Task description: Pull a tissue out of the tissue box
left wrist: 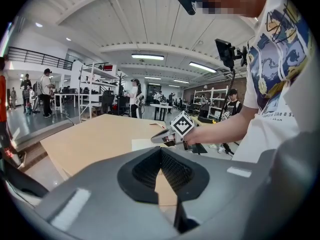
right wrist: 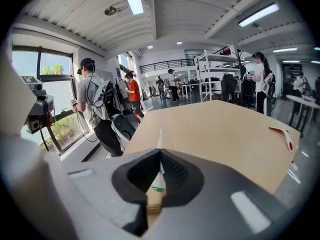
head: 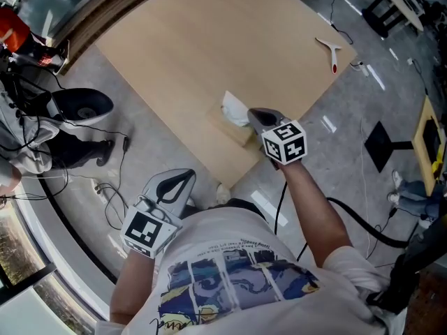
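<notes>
While our right tool (head: 255, 114) pinches the tissue (head: 233, 107) above the box (head: 236, 134) by the near corner of the desk (head: 209, 40), our left tool (head: 187, 176) is closed on nothing.

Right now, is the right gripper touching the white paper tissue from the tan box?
Touching. In the right gripper view, the right gripper has its jaws shut on the white tissue above the tan cardboard box.

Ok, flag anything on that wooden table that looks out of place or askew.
Nothing spilled or damaged. The brown cardboard tissue box sits close to the light wooden table's near edge, with a white tissue pinched in the shut right gripper. A white, red-tipped tool lies near the far corner.
</notes>
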{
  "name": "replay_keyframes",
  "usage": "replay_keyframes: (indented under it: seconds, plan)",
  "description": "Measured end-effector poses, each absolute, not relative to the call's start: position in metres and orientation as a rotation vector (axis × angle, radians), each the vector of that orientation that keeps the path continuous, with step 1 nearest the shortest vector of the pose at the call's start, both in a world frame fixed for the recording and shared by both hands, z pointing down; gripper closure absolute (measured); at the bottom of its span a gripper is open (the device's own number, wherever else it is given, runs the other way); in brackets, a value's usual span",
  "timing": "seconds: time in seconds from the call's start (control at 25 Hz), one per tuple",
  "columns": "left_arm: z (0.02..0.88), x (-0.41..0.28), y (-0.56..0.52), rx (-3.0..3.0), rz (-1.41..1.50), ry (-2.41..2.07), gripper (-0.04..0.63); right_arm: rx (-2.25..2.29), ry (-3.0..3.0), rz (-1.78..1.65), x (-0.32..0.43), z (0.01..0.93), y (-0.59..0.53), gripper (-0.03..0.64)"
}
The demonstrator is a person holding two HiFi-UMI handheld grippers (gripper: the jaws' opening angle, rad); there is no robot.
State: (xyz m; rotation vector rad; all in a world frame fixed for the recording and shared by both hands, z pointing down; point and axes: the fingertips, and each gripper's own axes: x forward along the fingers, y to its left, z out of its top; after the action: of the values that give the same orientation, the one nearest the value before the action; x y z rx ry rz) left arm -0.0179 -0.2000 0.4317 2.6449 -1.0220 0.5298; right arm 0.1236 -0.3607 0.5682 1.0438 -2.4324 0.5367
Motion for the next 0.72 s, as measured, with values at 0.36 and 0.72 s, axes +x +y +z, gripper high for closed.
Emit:
replay_keyframes:
  seconds: [0.36, 0.72]
  plan:
    - [0.43, -0.023, -0.191, 2.645, 0.515, -1.017, 0.591, 1.06, -2.437, 0.495, 0.122, 0.556, -0.355, 0.614]
    - [0.428, -0.029, -0.19, 2.69, 0.5, -0.997, 0.591, 1.087, -2.431, 0.47, 0.123, 0.544, -0.354, 0.614]
